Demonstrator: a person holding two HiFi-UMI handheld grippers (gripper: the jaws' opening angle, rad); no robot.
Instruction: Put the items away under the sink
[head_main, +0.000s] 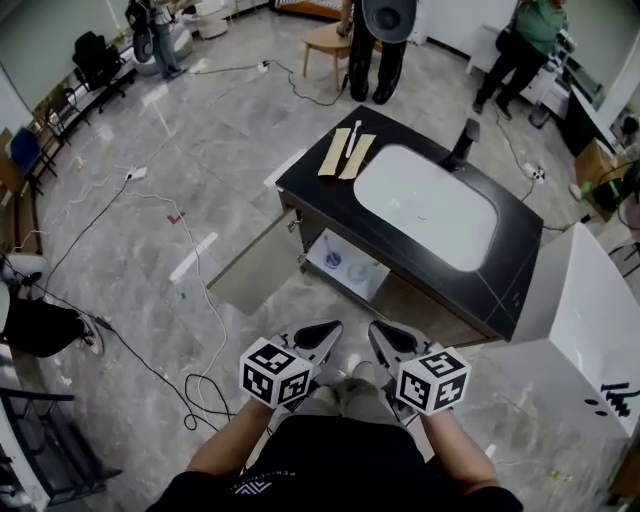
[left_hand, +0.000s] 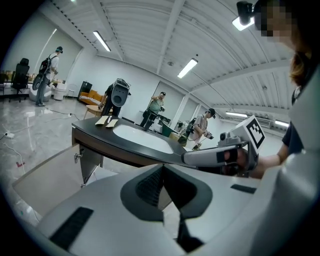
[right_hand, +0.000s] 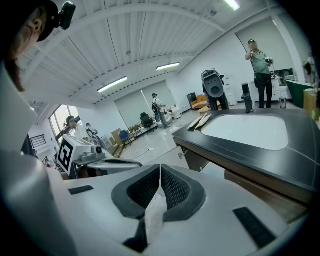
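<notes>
A black sink cabinet (head_main: 312, 182) with a white basin (head_main: 425, 205) stands ahead of me. On its far left corner lie two flat tan items (head_main: 346, 155) with a small white item (head_main: 351, 138) across them; they also show in the left gripper view (left_hand: 106, 121) and the right gripper view (right_hand: 198, 122). The cabinet door (head_main: 255, 265) hangs open, and a white shelf (head_main: 322, 250) inside holds small items. My left gripper (head_main: 327, 335) and right gripper (head_main: 388, 335) hover side by side low in front of the cabinet. Both are shut and hold nothing (left_hand: 162, 168) (right_hand: 160, 168).
A black faucet (head_main: 463, 145) rises behind the basin. A white unit (head_main: 590, 320) stands to the right of the cabinet. Cables (head_main: 200, 300) trail over the floor on the left. People stand at the back, beside a wooden stool (head_main: 325, 45).
</notes>
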